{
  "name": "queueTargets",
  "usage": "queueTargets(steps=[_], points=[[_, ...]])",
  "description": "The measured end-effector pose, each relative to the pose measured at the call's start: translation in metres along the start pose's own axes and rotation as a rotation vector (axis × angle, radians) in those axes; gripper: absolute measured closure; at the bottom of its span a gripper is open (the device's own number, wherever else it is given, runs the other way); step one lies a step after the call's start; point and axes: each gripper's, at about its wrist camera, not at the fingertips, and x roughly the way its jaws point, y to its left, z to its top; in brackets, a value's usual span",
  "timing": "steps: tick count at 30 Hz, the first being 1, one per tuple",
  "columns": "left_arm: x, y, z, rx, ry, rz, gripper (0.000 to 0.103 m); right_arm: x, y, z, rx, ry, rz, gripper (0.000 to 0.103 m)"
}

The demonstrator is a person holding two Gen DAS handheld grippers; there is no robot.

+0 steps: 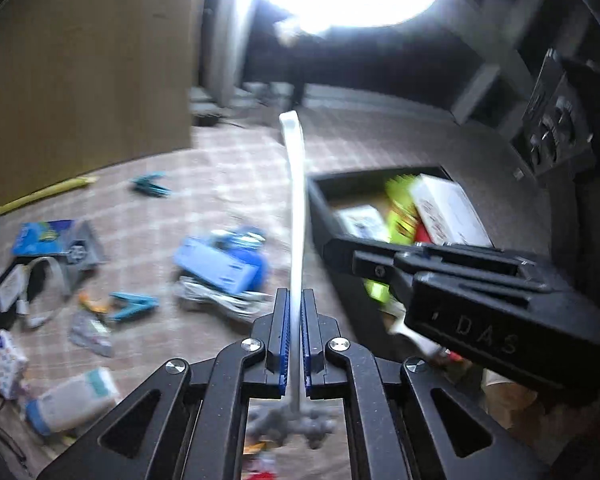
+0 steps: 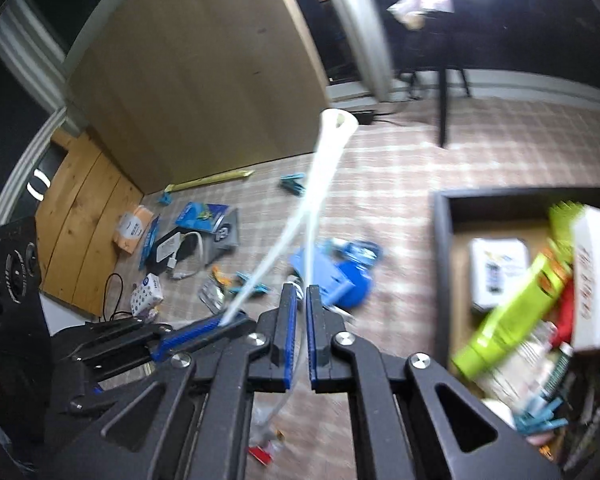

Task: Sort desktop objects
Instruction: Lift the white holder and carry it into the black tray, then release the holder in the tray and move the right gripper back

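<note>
Two hand-held grippers share one object: the left gripper (image 1: 296, 344) and the right gripper (image 2: 300, 340) are each closed tight on a thin white plastic bag (image 1: 296, 216), pinched flat between their blue pads. In the left wrist view the bag rises as a narrow white strip from between the pads, its long axis running straight away along the fingers to a free top edge. In the right wrist view the same bag (image 2: 320, 184) forms two strands, one from each gripper, meeting at an open rounded mouth at the far end, so the bag hangs stretched between the two tools above the surface. The right gripper appears in the left view low on the right side, close alongside; the left gripper (image 2: 204, 328) appears in the right view low on the left. Just beyond and to the right lies a dark storage box (image 2: 444, 264), open and already holding a white carton, a lime-green tube and other items. The right hand is the nearer one to it. To the left, on the checked cloth (image 1: 220, 184), unsorted things are scattered: a blue box (image 1: 216, 268), teal clips (image 1: 134, 306), cables and packets. Both views are blurred, so fine detail is uncertain.
</note>
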Motion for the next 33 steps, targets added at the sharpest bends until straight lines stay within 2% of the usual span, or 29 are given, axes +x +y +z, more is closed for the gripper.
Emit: queueTargets(steps=[6, 11, 16, 17, 18, 19, 20, 22, 27, 33], points=[[0.020, -0.058, -0.005, 0.056, 0.037, -0.088, 0.098, -0.041, -0.045, -0.022, 0.065, -0.051, -0.080, 0.100], [0.027, -0.099, -0.003, 0.098, 0.032, -0.111, 0.099, -0.074, -0.084, -0.041, 0.136, -0.086, -0.134, 0.100], [0.043, -0.127, -0.002, 0.046, 0.047, -0.158, 0.098, -0.096, -0.116, -0.058, 0.187, -0.096, -0.173, 0.099], [0.049, -0.133, -0.004, 0.035, 0.076, -0.172, 0.094, -0.099, -0.121, -0.060, 0.195, -0.092, -0.182, 0.099], [0.056, -0.137, -0.006, 0.042, 0.118, -0.183, 0.069, -0.102, -0.127, -0.062, 0.205, -0.091, -0.199, 0.098], [0.062, -0.144, -0.008, 0.053, 0.160, -0.194, 0.039, -0.105, -0.131, -0.064, 0.209, -0.092, -0.204, 0.098], [0.062, -0.147, -0.011, 0.060, 0.145, -0.189, 0.034, -0.108, -0.136, -0.065, 0.216, -0.093, -0.208, 0.098], [0.056, -0.152, -0.015, 0.090, 0.101, -0.150, 0.036, -0.114, -0.143, -0.067, 0.224, -0.096, -0.218, 0.097], [0.047, -0.142, -0.014, 0.080, 0.080, -0.108, 0.036, -0.119, -0.146, -0.070, 0.231, -0.115, -0.231, 0.080], [0.028, -0.108, -0.017, 0.054, 0.029, -0.022, 0.037, -0.105, -0.128, -0.065, 0.196, -0.112, -0.199, 0.078]])
